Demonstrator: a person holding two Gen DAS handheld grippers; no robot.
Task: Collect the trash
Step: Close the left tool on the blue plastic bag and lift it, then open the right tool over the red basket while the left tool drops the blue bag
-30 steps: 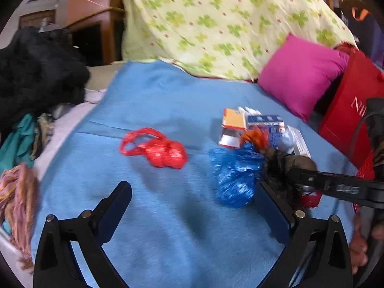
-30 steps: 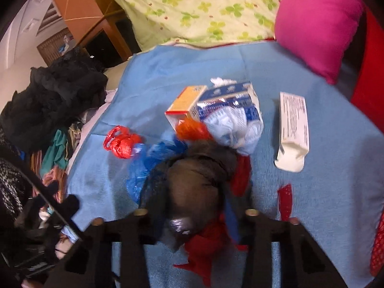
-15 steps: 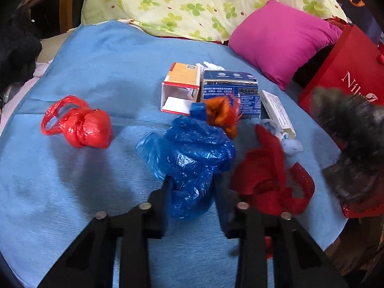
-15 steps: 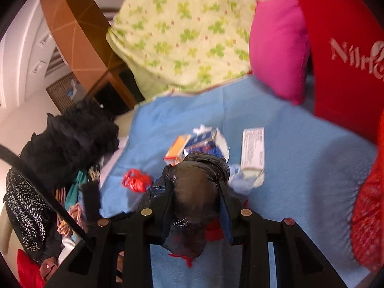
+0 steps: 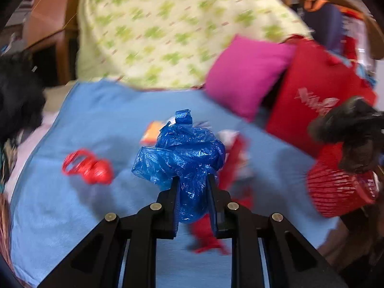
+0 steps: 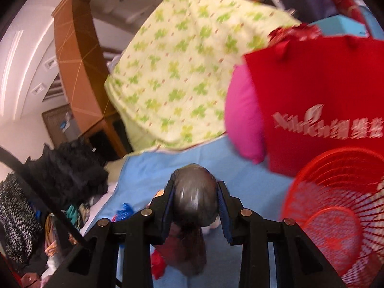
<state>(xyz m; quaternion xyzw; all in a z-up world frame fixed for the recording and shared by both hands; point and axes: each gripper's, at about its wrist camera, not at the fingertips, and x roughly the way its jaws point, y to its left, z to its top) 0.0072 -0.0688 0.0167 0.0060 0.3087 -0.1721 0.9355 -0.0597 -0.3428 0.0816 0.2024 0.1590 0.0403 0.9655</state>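
Left claw (image 5: 192,180) clenched on the blue bag (image 5: 184,153), lifted off the bed (image 5: 96,124); right claw (image 6: 195,198) grasping the dark bag (image 6: 194,194) beside the red basket (image 6: 336,206). Neither is binned yet, and a red bag (image 5: 90,166), boxes and scraps remain on the bed.

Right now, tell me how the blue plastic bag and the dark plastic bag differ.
The blue plastic bag is bright, translucent and loosely crumpled with a tail sticking up; the dark plastic bag is brownish-black, glossy and packed into a round ball. The blue one sits in the left gripper, above the blue cover; the dark one sits in the right gripper, beside the red basket. Both are clamped.
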